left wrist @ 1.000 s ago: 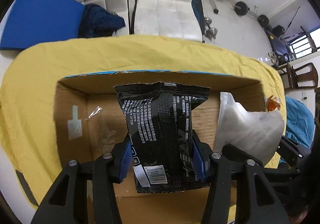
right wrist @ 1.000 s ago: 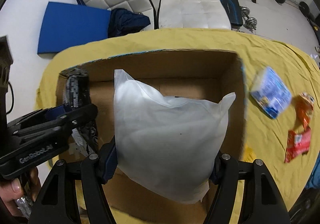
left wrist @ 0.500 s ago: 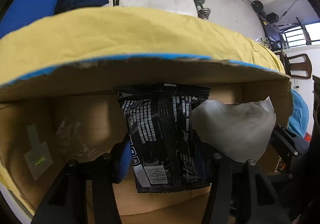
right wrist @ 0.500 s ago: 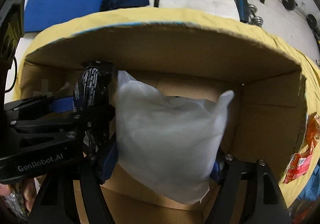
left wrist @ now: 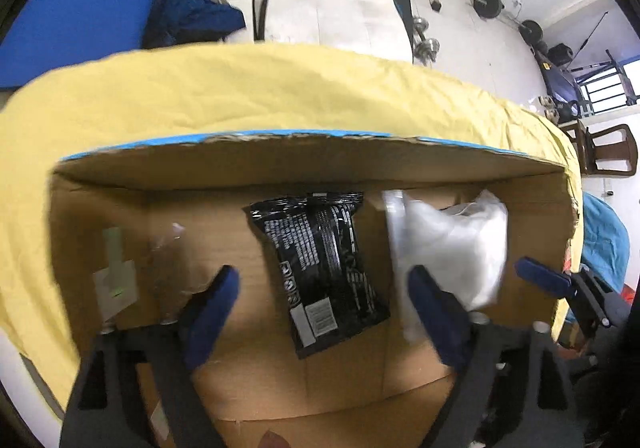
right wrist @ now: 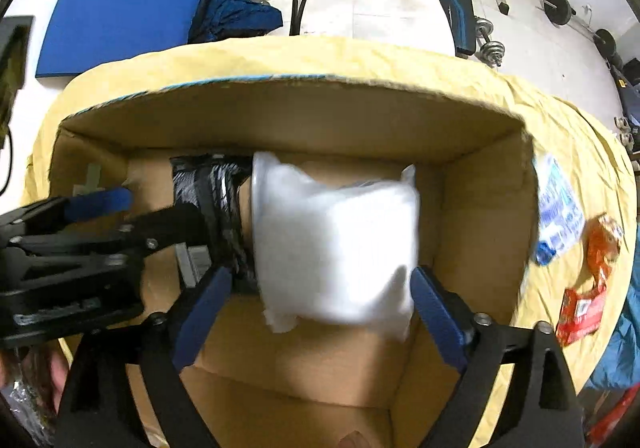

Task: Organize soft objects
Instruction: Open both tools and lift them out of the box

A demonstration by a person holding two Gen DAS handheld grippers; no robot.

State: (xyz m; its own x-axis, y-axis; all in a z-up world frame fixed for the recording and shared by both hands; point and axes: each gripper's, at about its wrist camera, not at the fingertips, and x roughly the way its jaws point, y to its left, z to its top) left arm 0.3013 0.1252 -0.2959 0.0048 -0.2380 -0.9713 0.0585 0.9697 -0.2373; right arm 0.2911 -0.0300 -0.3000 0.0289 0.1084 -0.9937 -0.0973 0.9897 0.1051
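Fingers [left wrist: 218,290] of left gripper [left wrist: 324,288] spread wide inside cardboard box [left wrist: 304,172], gripping nothing. Black packet [left wrist: 320,268] lying free on box floor between them, centre of left wrist view, tilted, barcode end nearest camera, touching neither blue pad. White bag [left wrist: 448,252] just right of black packet, at right of frame.

Fingers [right wrist: 200,308] of right gripper [right wrist: 320,298] also parted, blue pads on either side of white bag [right wrist: 336,240] at centre of right wrist view; left pad clear of bag, right pad at bag's edge, contact impossible to judge through motion blur. Black packet [right wrist: 216,192] partly hidden behind bag's left edge and behind left gripper [right wrist: 120,216], which enters from left of frame.

Box standing on yellow-covered surface [right wrist: 400,60]. Outside box at right of frame: blue-and-white packet [right wrist: 558,212] and orange-red wrappers [right wrist: 588,280] on yellow cloth.
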